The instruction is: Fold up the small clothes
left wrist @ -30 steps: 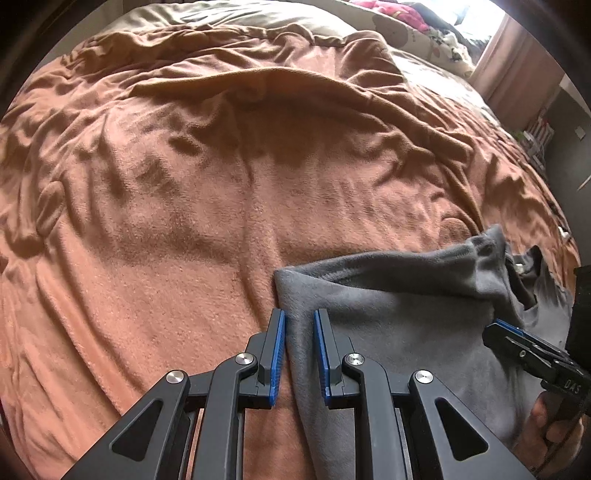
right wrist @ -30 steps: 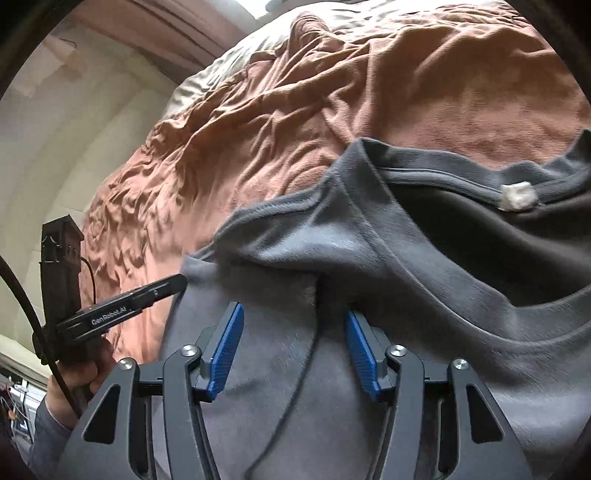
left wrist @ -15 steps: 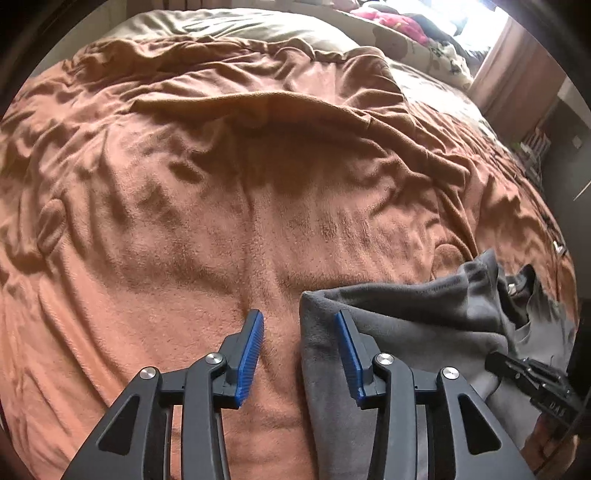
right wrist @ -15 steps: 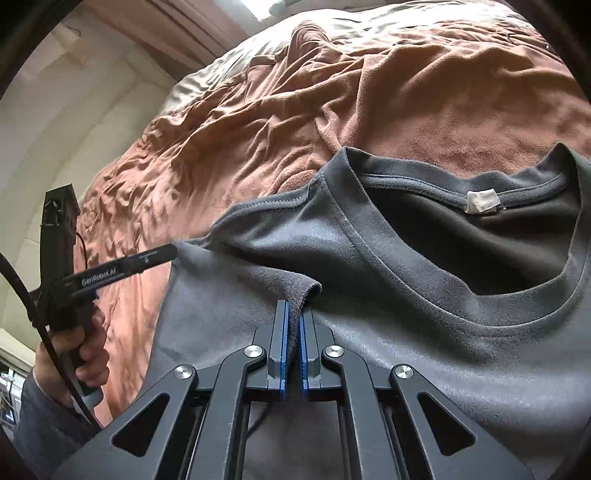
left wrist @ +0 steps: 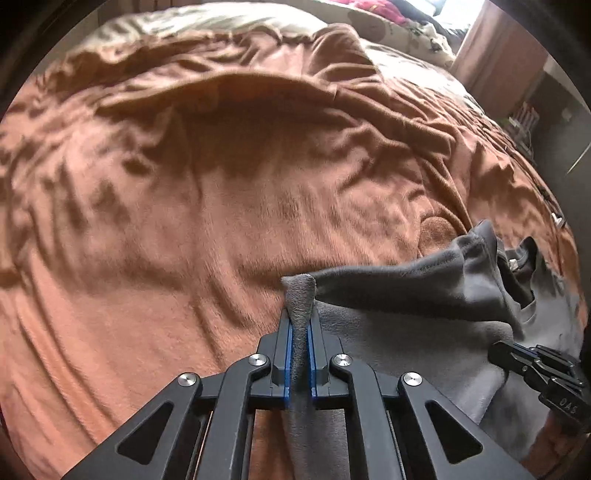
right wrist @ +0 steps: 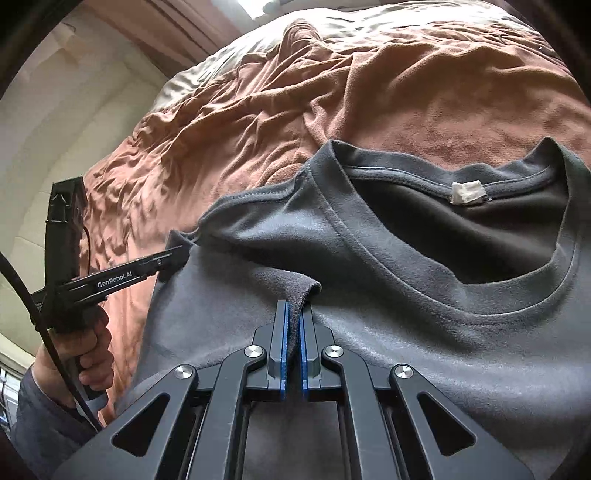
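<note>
A small grey fleece shirt point(right wrist: 424, 295) lies on a rust-brown blanket point(left wrist: 184, 221), collar and white label point(right wrist: 467, 192) facing up. My left gripper point(left wrist: 300, 321) is shut on the shirt's left edge point(left wrist: 300, 295) and lifts a fold of it off the blanket. My right gripper point(right wrist: 292, 314) is shut on a fold of the shirt near the shoulder, below the collar. The left gripper also shows in the right wrist view point(right wrist: 173, 258), clamped on the shirt's far corner. The right gripper shows at the right edge of the left wrist view point(left wrist: 498, 354).
The blanket point(right wrist: 369, 92) covers a wide bed and is rumpled with ridges. A beige sheet point(left wrist: 207, 22) and patterned pillows point(left wrist: 417, 33) lie at the head. Curtains point(left wrist: 498, 55) and a shelf point(left wrist: 524, 122) stand at the right. A pale wall point(right wrist: 74, 122) is beyond the bed.
My left gripper closed on the shirt's left edge and raised it. My right gripper closed on the shoulder fold half a second earlier and still holds it.
</note>
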`<state>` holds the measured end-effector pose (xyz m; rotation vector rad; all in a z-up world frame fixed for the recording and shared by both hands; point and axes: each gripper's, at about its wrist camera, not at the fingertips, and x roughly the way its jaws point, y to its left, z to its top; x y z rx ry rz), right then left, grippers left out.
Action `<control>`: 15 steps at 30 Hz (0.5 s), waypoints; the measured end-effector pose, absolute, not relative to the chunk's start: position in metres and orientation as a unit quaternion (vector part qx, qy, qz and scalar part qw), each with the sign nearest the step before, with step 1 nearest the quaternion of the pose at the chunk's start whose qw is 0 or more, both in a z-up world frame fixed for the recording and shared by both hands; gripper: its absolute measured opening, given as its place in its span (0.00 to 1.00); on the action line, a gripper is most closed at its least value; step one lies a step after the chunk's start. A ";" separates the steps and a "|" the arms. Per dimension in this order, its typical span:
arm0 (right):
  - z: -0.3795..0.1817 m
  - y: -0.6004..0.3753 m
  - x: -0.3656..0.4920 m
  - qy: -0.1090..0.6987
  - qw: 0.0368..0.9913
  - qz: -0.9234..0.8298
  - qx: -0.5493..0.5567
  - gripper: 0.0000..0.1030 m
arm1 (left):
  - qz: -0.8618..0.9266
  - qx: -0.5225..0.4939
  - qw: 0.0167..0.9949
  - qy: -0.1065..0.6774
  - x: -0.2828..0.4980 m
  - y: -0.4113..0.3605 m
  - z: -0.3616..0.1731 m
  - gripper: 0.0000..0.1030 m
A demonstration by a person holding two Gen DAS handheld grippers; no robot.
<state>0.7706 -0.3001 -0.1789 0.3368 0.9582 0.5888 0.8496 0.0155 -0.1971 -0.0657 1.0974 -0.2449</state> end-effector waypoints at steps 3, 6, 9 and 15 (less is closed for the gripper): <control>-0.175 -0.296 0.773 0.450 0.831 0.281 0.163 0.01 | -0.103 -0.030 0.857 0.505 0.852 0.022 -0.185 0.06; -0.171 -0.290 0.776 0.446 0.834 0.282 0.162 0.01 | -0.093 -0.026 0.865 0.492 0.855 0.025 -0.176 0.06; -0.169 -0.283 0.778 0.441 0.841 0.275 0.152 0.01 | -0.084 -0.011 0.871 0.483 0.859 0.023 -0.175 0.06; -0.182 -0.276 0.785 0.454 0.841 0.256 0.144 0.01 | -0.081 -0.004 0.857 0.508 0.869 0.017 -0.197 0.06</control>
